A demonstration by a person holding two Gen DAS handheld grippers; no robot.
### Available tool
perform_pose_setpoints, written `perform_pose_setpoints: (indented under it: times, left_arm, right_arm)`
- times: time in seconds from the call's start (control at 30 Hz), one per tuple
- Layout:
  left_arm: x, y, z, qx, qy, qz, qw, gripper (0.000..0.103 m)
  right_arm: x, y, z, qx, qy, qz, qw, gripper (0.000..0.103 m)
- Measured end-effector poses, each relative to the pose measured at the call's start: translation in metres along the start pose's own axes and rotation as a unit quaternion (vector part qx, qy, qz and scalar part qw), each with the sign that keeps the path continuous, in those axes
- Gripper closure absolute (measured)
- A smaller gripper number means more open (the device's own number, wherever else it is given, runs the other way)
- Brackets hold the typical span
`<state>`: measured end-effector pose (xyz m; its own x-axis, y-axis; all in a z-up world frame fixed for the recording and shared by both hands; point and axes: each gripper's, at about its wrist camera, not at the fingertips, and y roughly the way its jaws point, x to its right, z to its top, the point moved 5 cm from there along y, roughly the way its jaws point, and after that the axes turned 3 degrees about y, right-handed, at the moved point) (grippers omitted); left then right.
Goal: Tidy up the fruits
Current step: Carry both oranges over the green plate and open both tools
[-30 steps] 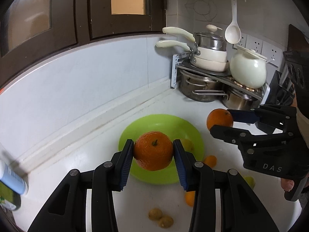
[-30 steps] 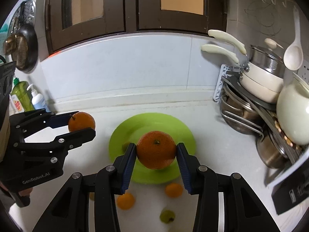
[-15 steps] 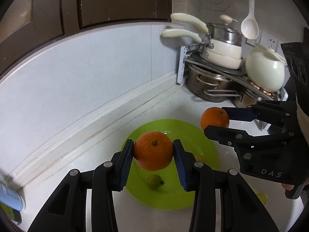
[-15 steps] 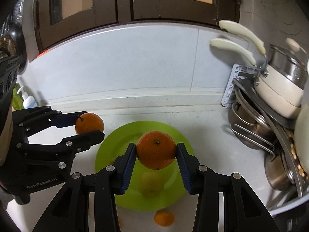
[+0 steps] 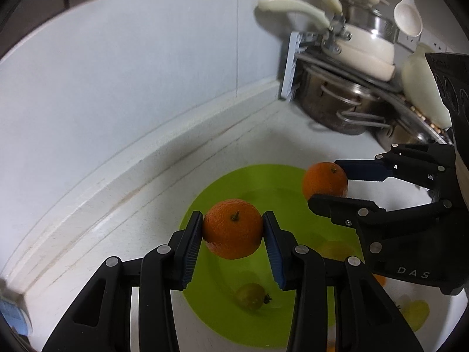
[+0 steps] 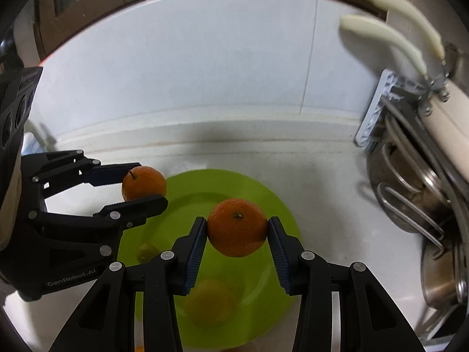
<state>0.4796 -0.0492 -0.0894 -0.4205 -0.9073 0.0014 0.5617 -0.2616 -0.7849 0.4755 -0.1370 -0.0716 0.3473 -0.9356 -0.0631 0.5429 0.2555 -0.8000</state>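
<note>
Both claws are seen pinching fruit: an orange (image 5: 233, 228) is clamped between the blue pads of the left claw (image 5: 233, 234), and a second orange (image 6: 237, 227) is clamped by the right claw (image 6: 238, 234). Each is held above the green plate (image 6: 272, 202) on the white counter (image 5: 164, 176). A small greenish fruit (image 5: 250, 295) lies on the plate.

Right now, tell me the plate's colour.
Bright lime green plate, clearest in the right wrist view.

Plate (image 5: 205, 299) on counter (image 5: 140, 211), two small fruits (image 5: 250, 295) in it, pot rack (image 5: 346, 99) right behind.
</note>
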Motion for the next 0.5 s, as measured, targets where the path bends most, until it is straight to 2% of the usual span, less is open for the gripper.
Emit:
perform_pose_setpoints:
  times: [0.23, 0.5]
  left_arm:
    - [-0.005, 0.028, -0.007, -0.028, 0.001, -0.012, 0.9995, 0.062]
    - [-0.003, 0.042, -0.013, -0.047, 0.004, -0.020, 0.9987, 0.062]
  right_arm:
    - [0.007, 0.032, -0.004, -0.034, -0.003, 0.006, 0.999, 0.060]
    - [0.009, 0.055, -0.009, -0.058, -0.003, 0.009, 0.998, 0.059]
